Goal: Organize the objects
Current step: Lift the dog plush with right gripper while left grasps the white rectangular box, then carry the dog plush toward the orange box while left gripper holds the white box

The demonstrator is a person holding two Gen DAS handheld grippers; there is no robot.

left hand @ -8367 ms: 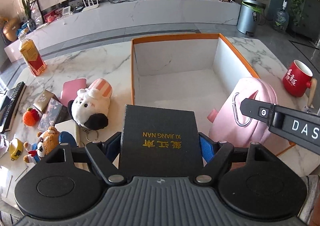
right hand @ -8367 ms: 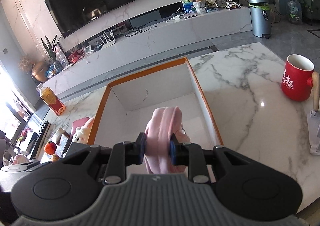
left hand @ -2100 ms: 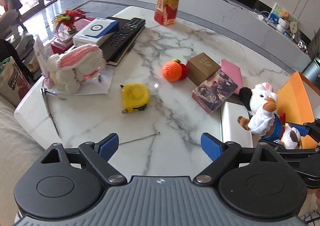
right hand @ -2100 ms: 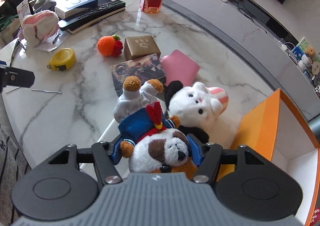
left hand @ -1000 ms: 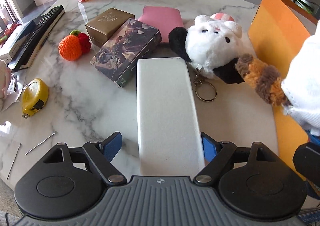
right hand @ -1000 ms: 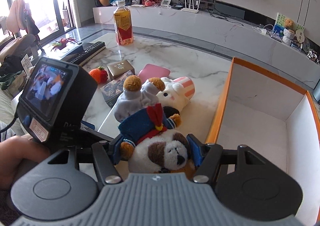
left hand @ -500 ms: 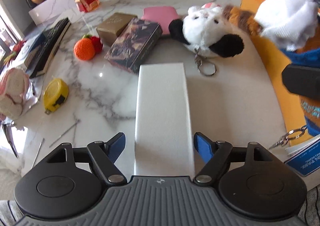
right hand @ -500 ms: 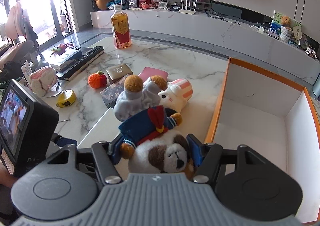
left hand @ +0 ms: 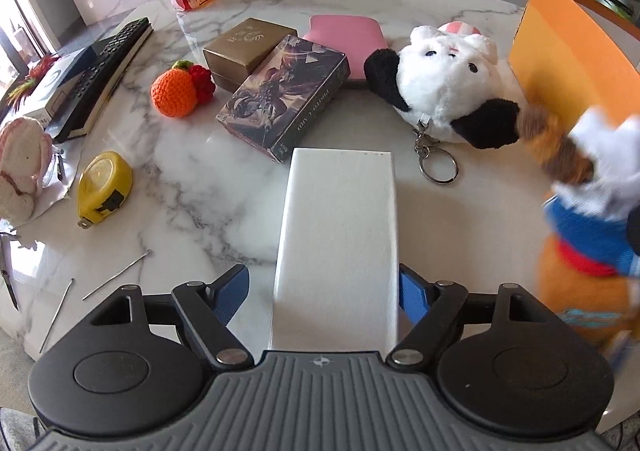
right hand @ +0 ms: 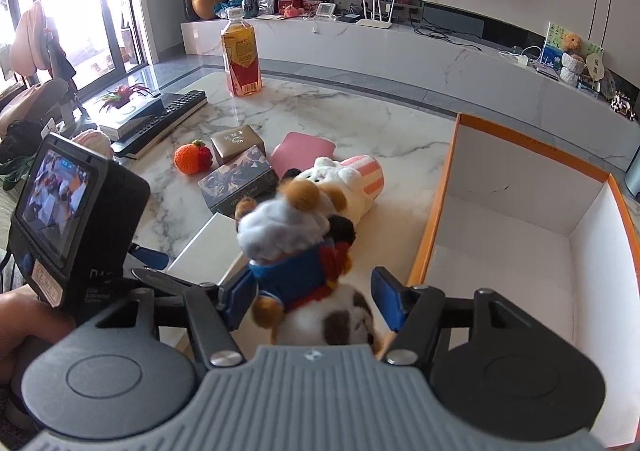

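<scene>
My left gripper (left hand: 322, 291) straddles the near end of a long white box (left hand: 338, 227) lying on the marble table; the right pad touches its side, the left pad stands a little off. My right gripper (right hand: 312, 301) stands open around a plush dog in a blue jacket (right hand: 296, 251), which looks blurred and loose between the pads; it also shows blurred in the left wrist view (left hand: 588, 211). The orange-rimmed open box (right hand: 536, 235) stands right of it. A white and black plush (left hand: 444, 87) with a key ring lies ahead.
On the table lie a dark card box (left hand: 284, 95), a gold box (left hand: 248, 43), a pink pouch (left hand: 346, 33), a crocheted orange (left hand: 174, 91), a yellow tape measure (left hand: 104, 187), a remote (left hand: 108, 67) and a drink bottle (right hand: 242, 59). Thin nails (left hand: 116, 273) lie near the front edge.
My right gripper's jaws have opened wider and the plush dog has dropped and tipped between them. My left gripper has narrowed a little around the white box.
</scene>
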